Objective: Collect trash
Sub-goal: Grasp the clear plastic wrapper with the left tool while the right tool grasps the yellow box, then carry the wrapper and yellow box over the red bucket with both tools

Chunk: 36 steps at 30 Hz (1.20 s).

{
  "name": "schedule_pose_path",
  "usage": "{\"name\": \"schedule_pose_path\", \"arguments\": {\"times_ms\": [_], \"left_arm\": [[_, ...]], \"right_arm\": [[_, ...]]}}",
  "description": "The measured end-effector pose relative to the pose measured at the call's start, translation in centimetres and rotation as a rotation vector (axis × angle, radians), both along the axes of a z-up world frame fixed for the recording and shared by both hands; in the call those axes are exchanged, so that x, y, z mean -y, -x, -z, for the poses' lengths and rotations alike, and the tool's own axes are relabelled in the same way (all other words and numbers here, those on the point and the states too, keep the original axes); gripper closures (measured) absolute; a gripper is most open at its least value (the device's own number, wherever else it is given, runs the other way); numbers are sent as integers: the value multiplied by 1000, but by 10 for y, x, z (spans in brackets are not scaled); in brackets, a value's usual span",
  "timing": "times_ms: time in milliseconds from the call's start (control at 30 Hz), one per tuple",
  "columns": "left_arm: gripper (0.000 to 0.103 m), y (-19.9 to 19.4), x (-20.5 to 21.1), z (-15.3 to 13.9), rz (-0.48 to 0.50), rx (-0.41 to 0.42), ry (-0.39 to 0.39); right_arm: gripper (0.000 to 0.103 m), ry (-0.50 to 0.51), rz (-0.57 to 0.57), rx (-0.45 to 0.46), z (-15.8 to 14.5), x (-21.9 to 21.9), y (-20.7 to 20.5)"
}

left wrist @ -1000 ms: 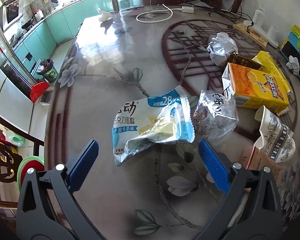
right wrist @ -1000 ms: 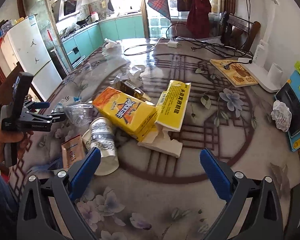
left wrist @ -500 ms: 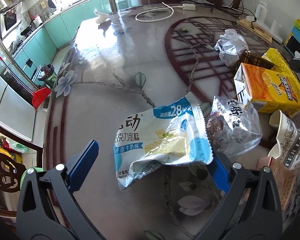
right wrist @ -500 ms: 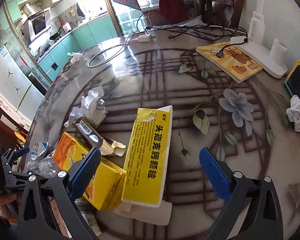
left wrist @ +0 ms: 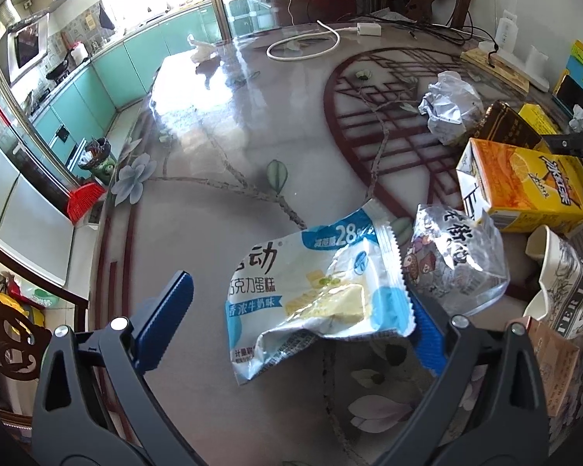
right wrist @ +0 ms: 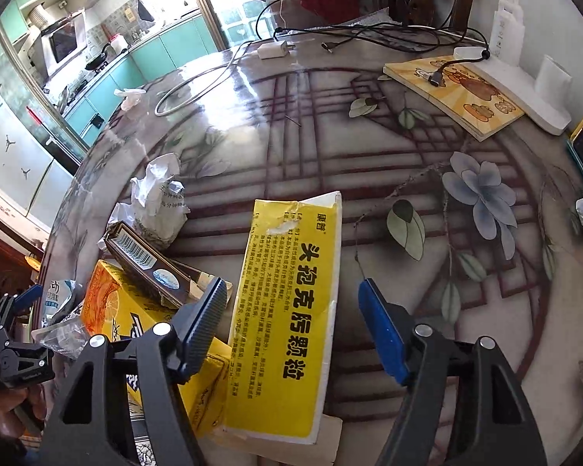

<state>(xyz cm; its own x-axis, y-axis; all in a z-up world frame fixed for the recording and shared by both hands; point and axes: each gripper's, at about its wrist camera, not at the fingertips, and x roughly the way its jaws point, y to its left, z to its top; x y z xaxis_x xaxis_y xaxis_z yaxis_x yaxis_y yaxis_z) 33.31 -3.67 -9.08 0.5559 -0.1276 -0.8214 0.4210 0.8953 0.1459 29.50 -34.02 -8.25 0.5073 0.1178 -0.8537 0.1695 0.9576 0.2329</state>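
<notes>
The left gripper (left wrist: 291,314) has been advanced until the blue-and-white wrapper (left wrist: 315,291), flat on the table (left wrist: 221,147), lies between its wide fingers. The right gripper (right wrist: 291,322), narrowed but gripping nothing, has been brought astride the yellow box (right wrist: 287,310). Both pickups are judged imminent.

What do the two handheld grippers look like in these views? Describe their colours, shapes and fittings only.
Both the left gripper and the right gripper have a black frame with triangular cut-outs and silver round bolts. Each carries two flat blue fingers with ridged faces. No cables, printed markings or sleeves are visible on them.
</notes>
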Motion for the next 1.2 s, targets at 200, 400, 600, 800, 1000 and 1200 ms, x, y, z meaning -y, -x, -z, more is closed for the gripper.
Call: {"name": "schedule_pose_path", "arguments": {"times_ms": [200,400,600,800,1000,1200], "left_arm": [[40,6,15,5,52,0,-53],[69,3,9,3,15,-19,-57],[85,3,3,3,-5,-47,-43],[89,6,-3,-3,-15,-54,-5],[92,12,-12,-18,-40,-48,61],[94,34,-21,-45,-41,-15,110]], "right_arm": [[57,9,-8,-9,0,-2,-1],[63,4,-12,-7,1,-3,2],[65,13,-6,-6,0,-1,7],[65,41,-29,9,-8,-5,13],[65,91,-50,51,-28,-13,26],[65,127,-69,113,-57,-19,49]]}}
